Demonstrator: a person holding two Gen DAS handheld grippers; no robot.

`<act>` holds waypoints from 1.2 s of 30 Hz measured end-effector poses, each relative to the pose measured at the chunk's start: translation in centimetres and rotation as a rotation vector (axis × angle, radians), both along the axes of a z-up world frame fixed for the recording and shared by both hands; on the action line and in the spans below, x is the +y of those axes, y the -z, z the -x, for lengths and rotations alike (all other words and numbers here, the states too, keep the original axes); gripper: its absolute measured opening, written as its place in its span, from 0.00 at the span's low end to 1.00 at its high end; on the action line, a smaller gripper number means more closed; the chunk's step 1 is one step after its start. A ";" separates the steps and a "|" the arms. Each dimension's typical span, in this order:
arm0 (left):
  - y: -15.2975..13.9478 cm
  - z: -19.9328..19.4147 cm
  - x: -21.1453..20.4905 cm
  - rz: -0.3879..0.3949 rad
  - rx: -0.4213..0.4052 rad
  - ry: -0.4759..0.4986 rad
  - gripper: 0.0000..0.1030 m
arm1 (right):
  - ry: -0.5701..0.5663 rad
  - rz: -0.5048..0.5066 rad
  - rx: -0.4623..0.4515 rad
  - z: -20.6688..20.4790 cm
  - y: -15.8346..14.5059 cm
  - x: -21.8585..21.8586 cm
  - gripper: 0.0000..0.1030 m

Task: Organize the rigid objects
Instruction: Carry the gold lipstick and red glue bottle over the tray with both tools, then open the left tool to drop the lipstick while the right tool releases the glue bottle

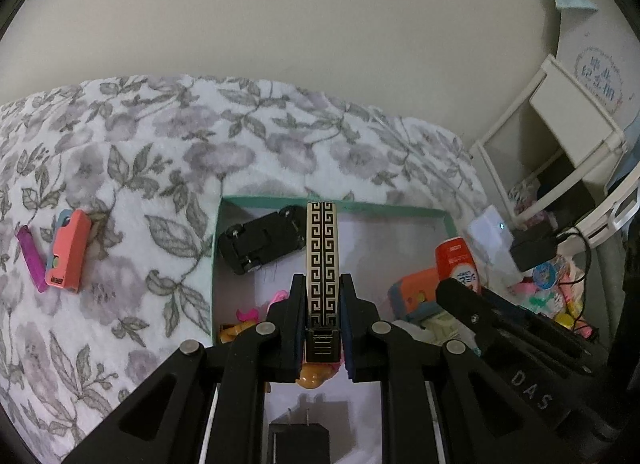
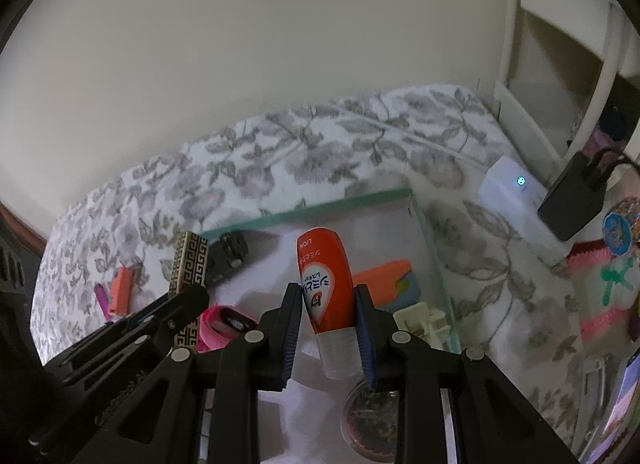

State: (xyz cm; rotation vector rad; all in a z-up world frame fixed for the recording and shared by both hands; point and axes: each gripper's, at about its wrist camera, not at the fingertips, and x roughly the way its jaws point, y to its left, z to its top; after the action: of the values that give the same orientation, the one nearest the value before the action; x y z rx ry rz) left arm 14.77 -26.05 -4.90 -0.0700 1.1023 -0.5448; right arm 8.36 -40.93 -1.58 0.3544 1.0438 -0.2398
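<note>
Bed under a white fleece blanket (image 1: 280, 135) printed with grey leaves.
Lying directly on it: shallow teal-rimmed cardboard box (image 1: 360, 207), coral-pink plastic case (image 1: 68, 252), small purple lighter (image 1: 32, 260), white glowing-dot device (image 2: 512, 191).

The right gripper (image 2: 329, 304) clamps an orange bottle (image 2: 325, 280), its clear cap toward the camera, over a green-rimmed box (image 2: 434, 256). Inside the box, a black toy car (image 2: 228, 258) lies at ten o'clock from the bottle and an orange case (image 2: 384, 278) at three. At nine o'clock, the left gripper (image 2: 188, 300) holds a patterned bar (image 2: 188, 264).
</note>
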 end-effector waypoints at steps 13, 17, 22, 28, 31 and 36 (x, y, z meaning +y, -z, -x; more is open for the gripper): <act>0.7 -0.1 -0.4 -0.026 0.023 0.008 0.16 | -0.015 0.028 0.100 -0.6 2.5 0.6 0.30; 0.5 -0.2 -0.3 -0.031 0.027 0.004 0.16 | -0.016 0.037 0.105 -0.7 2.5 0.7 0.30; -0.4 -0.4 0.2 -0.026 0.016 -0.009 0.20 | -0.021 0.071 0.058 -0.6 0.9 0.9 0.30; -2.2 -0.8 1.5 -0.004 -0.013 -0.042 0.34 | -0.016 0.106 0.006 -0.4 -1.4 1.2 0.30; -3.0 -1.0 2.2 0.001 -0.027 -0.061 0.35 | -0.012 0.120 -0.020 -0.2 -2.5 1.3 0.30; -4.1 -1.4 3.5 -0.016 -0.060 -0.117 0.53 | -0.008 0.149 -0.049 0.1 -4.0 1.6 0.35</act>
State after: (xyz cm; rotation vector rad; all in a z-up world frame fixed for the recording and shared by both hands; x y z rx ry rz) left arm 16.19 -22.51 -0.82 -0.1025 1.0374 -0.4304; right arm 8.22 -39.32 2.44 0.2206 0.9725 -0.2987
